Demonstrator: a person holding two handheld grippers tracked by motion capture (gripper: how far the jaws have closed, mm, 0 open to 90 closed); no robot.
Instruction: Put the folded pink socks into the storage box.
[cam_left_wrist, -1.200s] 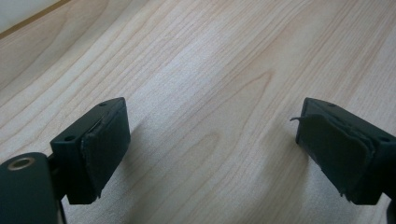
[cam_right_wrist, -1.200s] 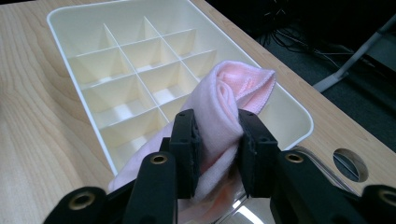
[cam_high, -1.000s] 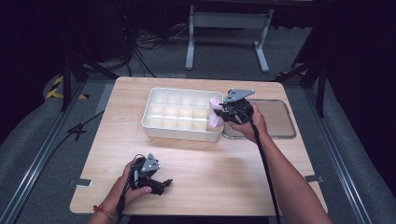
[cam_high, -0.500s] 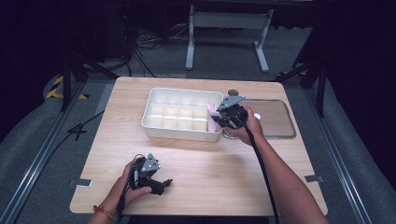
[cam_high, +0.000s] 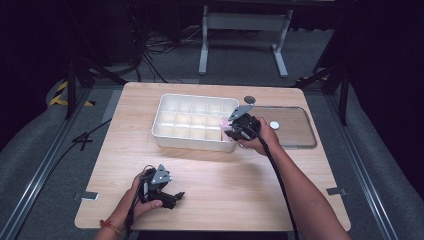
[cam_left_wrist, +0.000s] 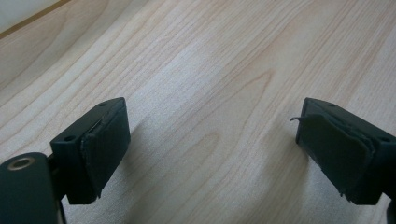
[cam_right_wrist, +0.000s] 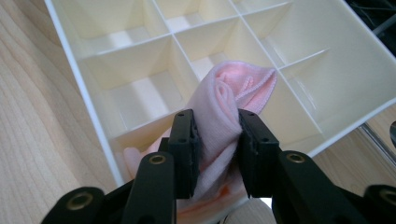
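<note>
table (cam_high: 220, 175): pale wood, matt, fine grain;
tray (cam_right_wrist: 327, 88): cream plastic, smooth, slight gloss;
cloth (cam_right_wrist: 224, 112): pink, soft knit;
pads (cam_left_wrist: 105, 154): black, matt, rough

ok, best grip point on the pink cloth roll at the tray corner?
Mid-roll, across its thickness, coming from above: the pink cloth roll stands roughly upright in the divided tray, walls close around it. The right gripper already pinches it there; the rolled end stays free above the jaws.
</note>
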